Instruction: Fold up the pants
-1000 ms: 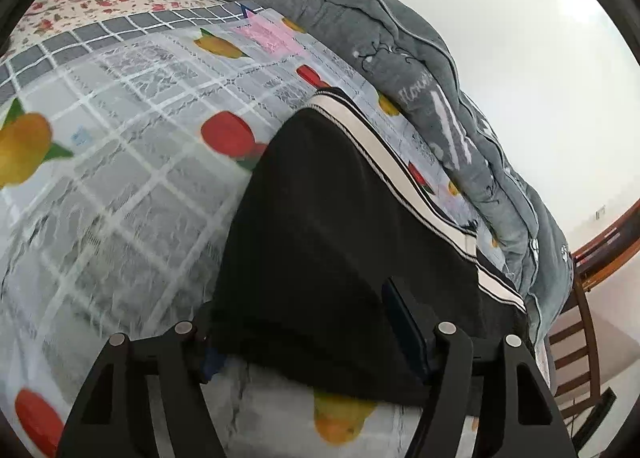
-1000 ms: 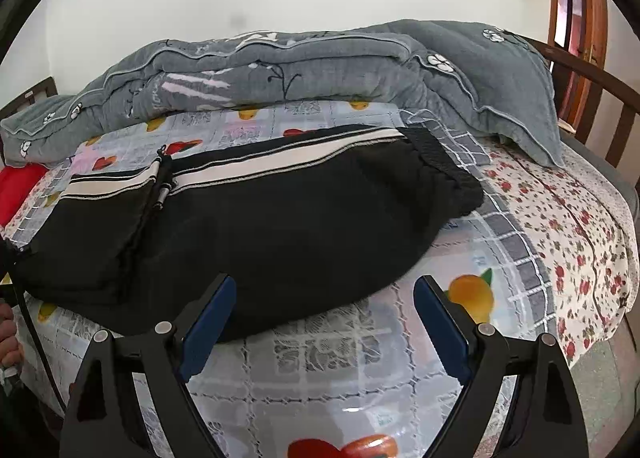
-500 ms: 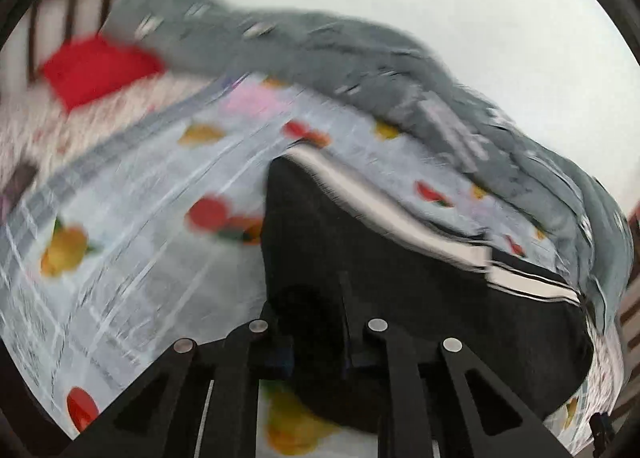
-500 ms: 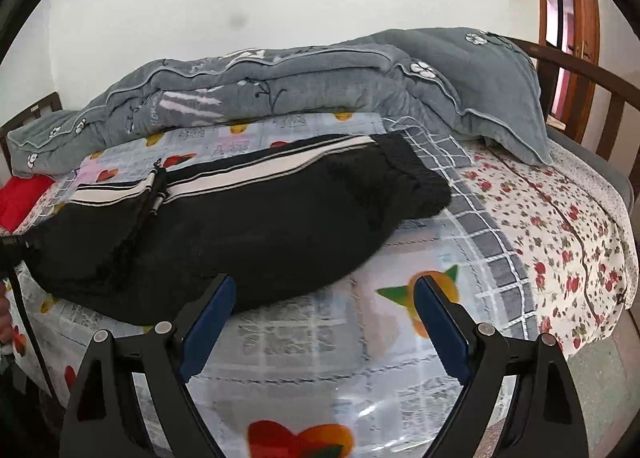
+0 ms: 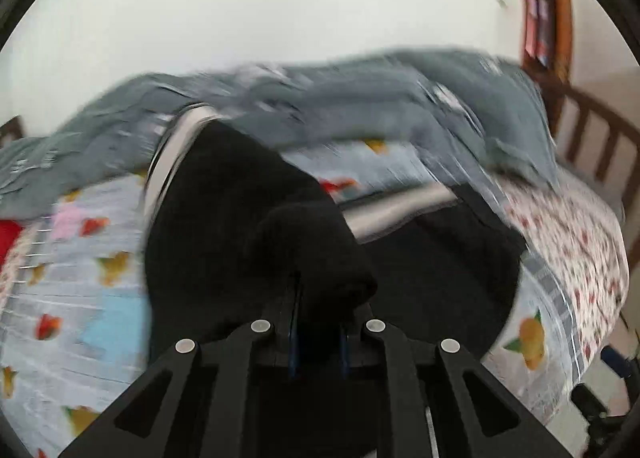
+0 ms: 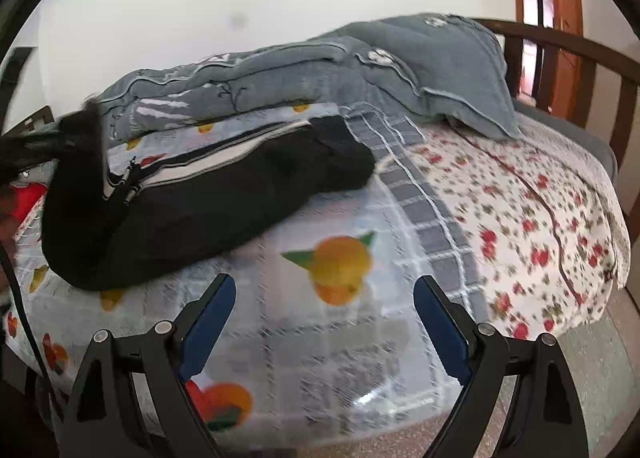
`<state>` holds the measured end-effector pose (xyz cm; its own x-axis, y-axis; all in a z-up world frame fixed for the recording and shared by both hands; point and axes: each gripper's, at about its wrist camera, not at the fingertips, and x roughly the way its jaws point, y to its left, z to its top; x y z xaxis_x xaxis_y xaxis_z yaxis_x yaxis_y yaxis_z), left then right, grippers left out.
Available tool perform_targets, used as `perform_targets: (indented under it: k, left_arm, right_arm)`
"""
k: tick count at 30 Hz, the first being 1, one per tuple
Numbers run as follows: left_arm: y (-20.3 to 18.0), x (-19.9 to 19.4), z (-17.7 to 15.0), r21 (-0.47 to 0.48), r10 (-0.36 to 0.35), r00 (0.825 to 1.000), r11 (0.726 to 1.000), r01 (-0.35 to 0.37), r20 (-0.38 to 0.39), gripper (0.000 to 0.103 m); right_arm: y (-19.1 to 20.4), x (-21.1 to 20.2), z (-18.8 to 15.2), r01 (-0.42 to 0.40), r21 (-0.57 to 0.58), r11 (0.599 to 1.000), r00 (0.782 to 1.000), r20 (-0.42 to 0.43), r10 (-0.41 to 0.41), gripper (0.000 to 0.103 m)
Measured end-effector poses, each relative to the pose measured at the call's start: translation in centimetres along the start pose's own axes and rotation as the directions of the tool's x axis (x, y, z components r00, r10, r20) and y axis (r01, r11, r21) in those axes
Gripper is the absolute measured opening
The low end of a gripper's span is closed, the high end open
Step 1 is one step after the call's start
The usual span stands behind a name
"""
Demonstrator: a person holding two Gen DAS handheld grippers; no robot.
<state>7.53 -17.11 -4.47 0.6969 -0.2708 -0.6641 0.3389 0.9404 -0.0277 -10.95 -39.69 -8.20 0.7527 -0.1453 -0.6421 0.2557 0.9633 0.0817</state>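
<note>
Black pants (image 5: 248, 242) in left gripper (image 5: 318, 342); no legible writing.

Your left gripper (image 5: 316, 332) hides its fingertips in the pants (image 5: 248, 226); the quilt (image 5: 360, 98) behind is blurred.

Your left wrist camera sits close against the black pants (image 5: 248, 226), facing across the bed (image 5: 80, 322) toward the grey quilt (image 5: 360, 98), while your right one looks from farther back at the same pants (image 6: 208, 210), bed (image 6: 360, 338) and quilt (image 6: 280, 78).
</note>
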Motion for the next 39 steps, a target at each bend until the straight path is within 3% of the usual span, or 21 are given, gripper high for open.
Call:
perform_targets:
  k: [3, 5, 9, 13, 16, 18, 21, 23, 26, 29, 34, 39]
  left_arm:
    - [-3.5, 3.2, -1.7, -0.014, -0.116, 0.989, 0.993, 0.116, -0.09, 0.014]
    - [-5.4, 4.2, -2.7, 0.003, -0.119, 0.985, 0.993, 0.12, -0.128, 0.014]
    - [-7.6, 4.0, -3.7, 0.075, -0.062, 0.992, 0.995, 0.07, -0.109, 0.014]
    - [-6.0, 3.6, -3.3, 0.005, -0.152, 0.98, 0.988, 0.154, -0.127, 0.022]
    - [-5.3, 2.7, -3.2, -0.033, -0.239, 0.964, 0.971, 0.237, -0.113, 0.037]
    - [-4.7, 1.1, -3.6, -0.06, -0.285, 0.956, 0.958, 0.282, -0.065, 0.059]
    - [-3.2, -1.7, -4.2, -0.091, -0.311, 0.951, 0.947, 0.31, 0.002, 0.07]
    - [-2.1, -3.2, -4.7, -0.076, -0.286, 0.957, 0.954, 0.289, 0.047, 0.073]
    - [0.7, -5.5, -6.3, -0.056, -0.126, 0.985, 0.99, 0.133, 0.12, 0.077]
    - [4.2, -6.8, -8.3, -0.086, -0.05, 0.992, 0.994, 0.06, 0.118, 0.079]
    - [8.4, -5.5, -11.0, -0.153, -0.039, 0.999, 0.988, 0.035, -0.022, 0.08]
    - [9.7, -2.8, -12.6, -0.23, -0.133, 0.987, 0.967, 0.109, -0.093, 0.08]
  right_arm:
    - [-2.2, -0.8, -0.6, -0.022, 0.04, 0.999, 1.0, 0.013, 0.021, 0.089]
    - [-3.4, -0.9, -1.1, 0.007, 0.044, 0.999, 1.0, 0.014, -0.008, 0.089]
    - [-5.4, -0.4, -1.9, 0.018, 0.078, 0.997, 1.0, -0.02, -0.017, 0.089]
    - [-6.0, 0.3, -2.1, 0.001, 0.105, 0.995, 0.999, -0.045, 0.004, 0.089]
    - [-5.3, 0.1, -1.6, -0.036, 0.097, 0.995, 0.998, -0.04, 0.04, 0.089]
    - [-4.7, -0.2, -1.0, -0.058, 0.082, 0.995, 0.998, -0.03, 0.061, 0.089]
    - [-3.3, -0.7, 0.4, -0.095, 0.037, 0.995, 0.995, -0.008, 0.095, 0.089]
    - [-2.2, -0.8, 1.4, -0.13, 0.008, 0.992, 0.991, 0.016, 0.13, 0.089]
    - [-0.3, 0.0, 2.8, -0.18, -0.014, 0.984, 0.983, 0.034, 0.18, 0.088]
    - [2.4, 1.7, 4.2, -0.249, -0.036, 0.968, 0.967, 0.042, 0.25, 0.075]
    - [6.2, 5.4, 6.1, -0.282, -0.038, 0.959, 0.959, 0.034, 0.283, 0.069]
    - [8.3, 10.2, 6.6, -0.288, 0.041, 0.957, 0.956, -0.055, 0.29, 0.069]
